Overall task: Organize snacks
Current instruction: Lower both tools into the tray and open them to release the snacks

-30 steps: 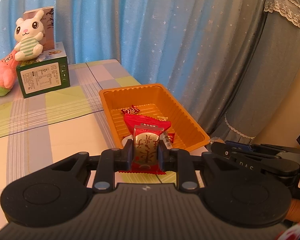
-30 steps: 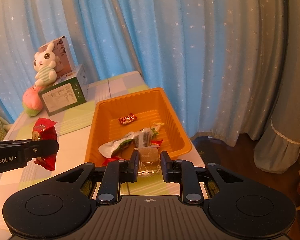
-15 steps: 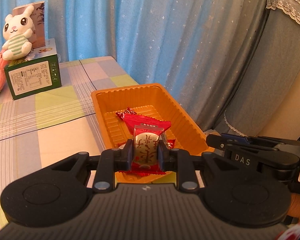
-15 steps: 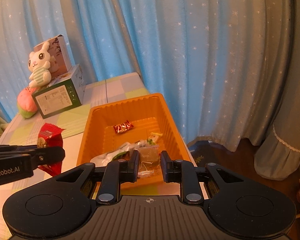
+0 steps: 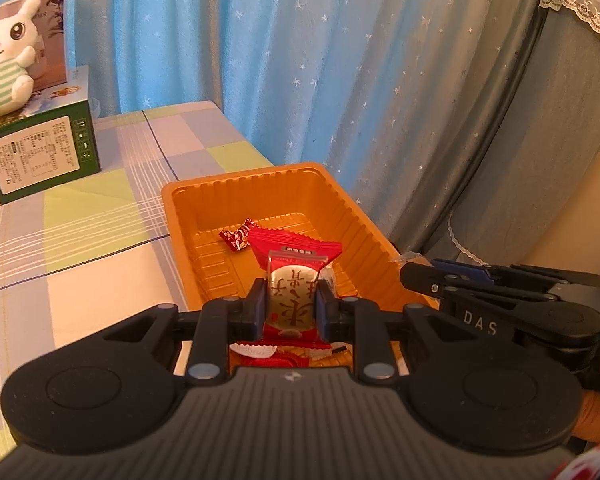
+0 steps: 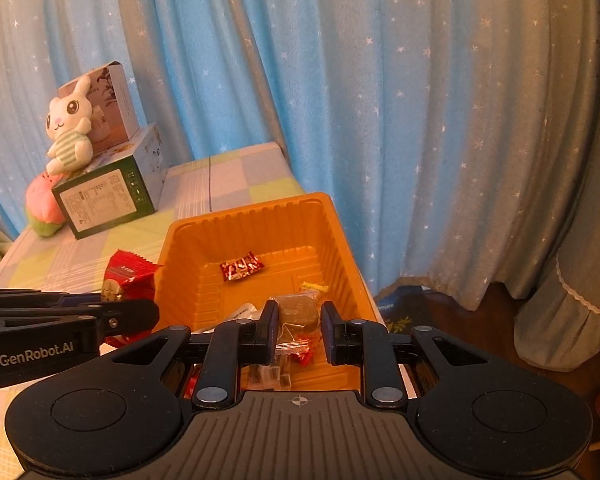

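In the left wrist view my left gripper is shut on a red snack packet with a round gold label, held upright over the near end of the orange tray. In the right wrist view my right gripper is shut on a clear-wrapped brown snack, also above the tray's near end. A small red candy lies on the tray floor, and several wrapped snacks lie under the fingers. Each gripper shows in the other's view: the right gripper and the left gripper.
A green box with a plush rabbit on it stands at the table's far left, beside a pink plush. Blue star curtains hang right behind the table. The tray sits at the table's right edge, with floor beyond.
Both grippers have moved forward toward the tray, each keeping its snack. The tray now looks larger and closer under the fingers, and the box and rabbit have slid left.
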`<state>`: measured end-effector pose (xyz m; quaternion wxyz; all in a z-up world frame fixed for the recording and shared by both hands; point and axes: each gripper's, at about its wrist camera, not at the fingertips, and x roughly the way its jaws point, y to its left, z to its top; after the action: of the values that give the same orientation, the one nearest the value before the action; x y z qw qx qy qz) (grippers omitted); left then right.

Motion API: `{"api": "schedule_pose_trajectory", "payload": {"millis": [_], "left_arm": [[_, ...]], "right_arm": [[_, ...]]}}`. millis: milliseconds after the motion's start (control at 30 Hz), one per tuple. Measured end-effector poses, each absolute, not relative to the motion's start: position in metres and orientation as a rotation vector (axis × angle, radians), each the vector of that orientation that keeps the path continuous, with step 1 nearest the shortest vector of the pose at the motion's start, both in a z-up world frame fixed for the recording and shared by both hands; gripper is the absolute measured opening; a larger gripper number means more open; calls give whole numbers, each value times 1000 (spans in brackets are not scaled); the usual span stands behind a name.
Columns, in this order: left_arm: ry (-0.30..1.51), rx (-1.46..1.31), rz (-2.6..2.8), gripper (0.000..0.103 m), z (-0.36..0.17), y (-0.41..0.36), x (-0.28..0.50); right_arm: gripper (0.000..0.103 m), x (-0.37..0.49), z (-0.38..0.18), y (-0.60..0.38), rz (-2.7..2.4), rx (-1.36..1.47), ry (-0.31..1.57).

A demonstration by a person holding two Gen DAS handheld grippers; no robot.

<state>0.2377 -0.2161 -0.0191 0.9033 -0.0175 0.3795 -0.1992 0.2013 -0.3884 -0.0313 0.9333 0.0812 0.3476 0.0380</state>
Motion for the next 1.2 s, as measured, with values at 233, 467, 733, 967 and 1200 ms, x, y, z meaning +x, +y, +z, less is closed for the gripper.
{"api": "schedule_pose_trajectory", "payload": {"millis": [233,467,733,967,1200], "left_arm": [[800,-39,-411,22,-29,-218,262],[815,-38,-400,22,-36,-214,285],[828,-30,-394,22,-43,-214,301],[837,-28,-394,23,-46,-214,307],[837,-35,-371,37,-46,-204,305]], "right_arm": [[23,221,-37,-388,86,159,719],[23,243,-42,-387,98,156,728],[23,262,-46,-384,101,154,732],[23,264,-47,-384,100,155,733],[23,264,-49,-385,99,159,738]]}}
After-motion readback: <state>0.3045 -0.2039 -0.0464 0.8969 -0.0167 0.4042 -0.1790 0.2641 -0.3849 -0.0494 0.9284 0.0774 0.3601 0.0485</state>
